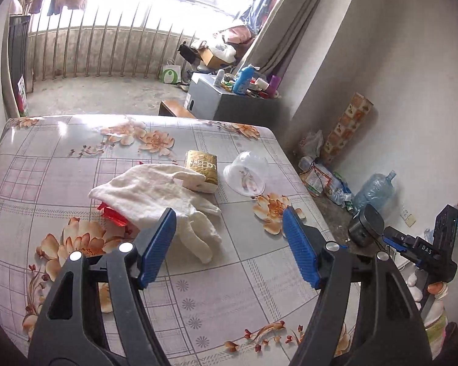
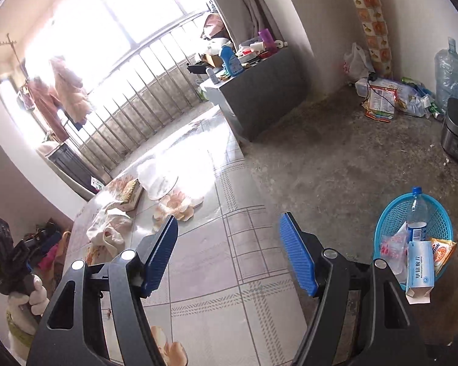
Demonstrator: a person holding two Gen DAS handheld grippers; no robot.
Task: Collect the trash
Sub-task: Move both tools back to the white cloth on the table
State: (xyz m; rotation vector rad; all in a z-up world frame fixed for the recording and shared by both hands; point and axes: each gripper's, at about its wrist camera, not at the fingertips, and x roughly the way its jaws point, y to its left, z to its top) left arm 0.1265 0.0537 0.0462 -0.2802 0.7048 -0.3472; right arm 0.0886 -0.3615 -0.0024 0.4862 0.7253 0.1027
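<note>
Here both grippers [image 1: 229, 238] [image 2: 229, 244] gape empty; glove [image 1: 155, 195] covers red wrapper [image 1: 113, 215].

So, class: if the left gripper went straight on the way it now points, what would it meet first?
Most likely the white glove on the table: the open left gripper points down at its fingers. Depth is hard to judge.

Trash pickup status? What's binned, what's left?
Done: blue basket on the floor holds a bottle, medicine box and wrappers. In hand: nothing; left gripper and right gripper are open. Left on the table: plastic cup, gold pack, red wrapper, white gloves.
</note>
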